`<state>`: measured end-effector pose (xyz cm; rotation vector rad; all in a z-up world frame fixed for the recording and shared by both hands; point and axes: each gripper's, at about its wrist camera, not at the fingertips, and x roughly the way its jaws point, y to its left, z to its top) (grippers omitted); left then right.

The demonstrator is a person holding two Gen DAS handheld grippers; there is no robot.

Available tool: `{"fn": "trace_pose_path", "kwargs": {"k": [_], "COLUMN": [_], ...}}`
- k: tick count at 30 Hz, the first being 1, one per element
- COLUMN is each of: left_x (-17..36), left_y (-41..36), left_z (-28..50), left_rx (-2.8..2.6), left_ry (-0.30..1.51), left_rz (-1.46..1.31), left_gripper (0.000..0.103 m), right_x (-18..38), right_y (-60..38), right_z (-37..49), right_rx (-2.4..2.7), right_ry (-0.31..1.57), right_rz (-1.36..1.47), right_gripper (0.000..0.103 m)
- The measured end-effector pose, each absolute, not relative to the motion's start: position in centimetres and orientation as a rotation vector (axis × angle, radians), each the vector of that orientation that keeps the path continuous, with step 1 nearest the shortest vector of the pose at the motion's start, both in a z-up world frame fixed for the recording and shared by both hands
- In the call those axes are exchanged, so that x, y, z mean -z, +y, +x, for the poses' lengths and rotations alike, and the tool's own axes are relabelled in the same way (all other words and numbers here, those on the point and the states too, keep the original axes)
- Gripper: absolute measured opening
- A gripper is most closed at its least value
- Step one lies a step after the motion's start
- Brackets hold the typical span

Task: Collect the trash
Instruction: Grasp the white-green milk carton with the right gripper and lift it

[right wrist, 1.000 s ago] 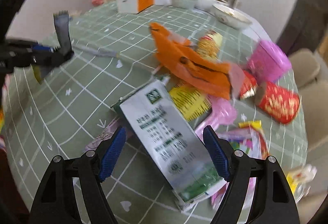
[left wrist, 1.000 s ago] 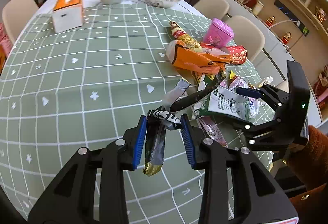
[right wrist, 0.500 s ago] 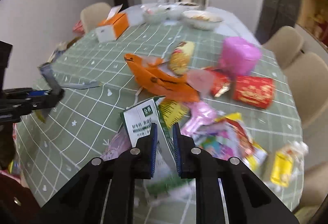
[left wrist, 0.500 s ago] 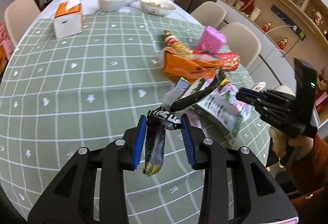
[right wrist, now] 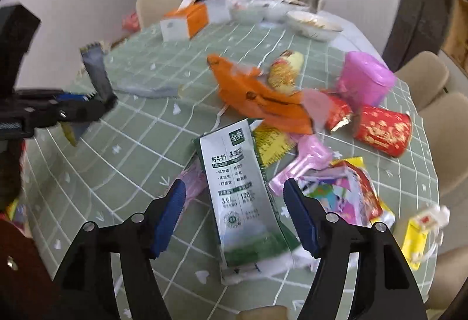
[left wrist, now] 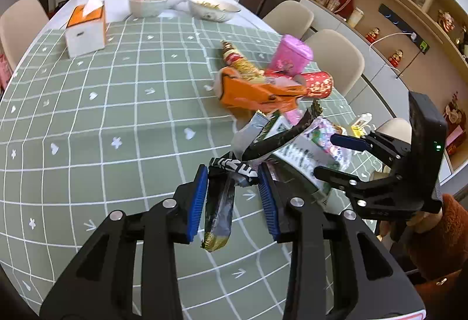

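- Your left gripper [left wrist: 233, 197] is clenched on a bundle of dark crumpled snack wrappers [left wrist: 220, 211]; one black-and-gold wrapper hangs down between the blue pads and a long black strip sticks up and to the right, so that hand serves, I judge, as the carrier for what is already gathered
- You hold that bundle just above the green checked tablecloth [left wrist: 117, 103], clear of the pile, which keeps the loose ends from snagging other litter
- Your right gripper [right wrist: 235, 214] stands released: its jaws have just been opening and now straddle the white-and-green milk carton [right wrist: 242, 194], with a gap on either side, so neither pad presses on it
- The carton lies flat at the near edge of the trash pile, its long side running along your fingers, a fair alignment for closing across its narrow width
- Behind it the rest waits on the cloth: an orange plastic bag [right wrist: 263, 103], a pink plastic tub [right wrist: 365, 80], a red paper cup [right wrist: 383, 132] on its side and a yellow wrapper [right wrist: 270, 141]
- No bin shows in either view, so where this all ends up I cannot tell
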<state>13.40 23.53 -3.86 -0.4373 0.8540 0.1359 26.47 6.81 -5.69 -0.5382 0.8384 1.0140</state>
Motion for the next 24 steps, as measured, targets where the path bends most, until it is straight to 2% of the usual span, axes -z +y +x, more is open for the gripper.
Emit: {"fn": "trace_pose_path", "kwargs": {"k": [7, 8, 9, 11, 13, 18, 24], "left_x": [5.4, 5.5, 5.7, 5.7, 5.6, 3.4, -1.1], "left_y": [25.9, 26.1, 26.2, 26.4, 26.6, 25.1, 19.9], "left_z": [12.9, 12.8, 12.8, 12.9, 13.1, 14.7, 17.7], "left_rx": [-0.150, -0.149, -0.147, -0.144, -0.136, -0.094, 0.021], "left_ry": [0.880, 0.884, 0.887, 0.889, 0.884, 0.832, 0.723], "left_rz": [-0.475, -0.477, -0.477, -0.477, -0.474, -0.418, -0.337], "left_gripper": [0.033, 0.033, 0.033, 0.033, 0.033, 0.033, 0.033], "right_x": [8.1, 8.6, 9.0, 9.1, 8.0, 2.1, -2.6], "right_y": [11.5, 12.0, 12.2, 12.1, 11.1, 5.1, -2.0], "right_z": [26.9, 27.0, 27.0, 26.8, 26.6, 26.3, 25.5], "right_rx": [-0.951, -0.966, -0.964, -0.951, -0.941, -0.846, -0.722], "right_ry": [0.845, 0.871, 0.883, 0.880, 0.874, 0.796, 0.699], "right_rz": [-0.696, -0.707, -0.719, -0.735, -0.671, -0.379, -0.244], "right_gripper": [0.065, 0.063, 0.054, 0.052, 0.049, 0.048, 0.048]}}
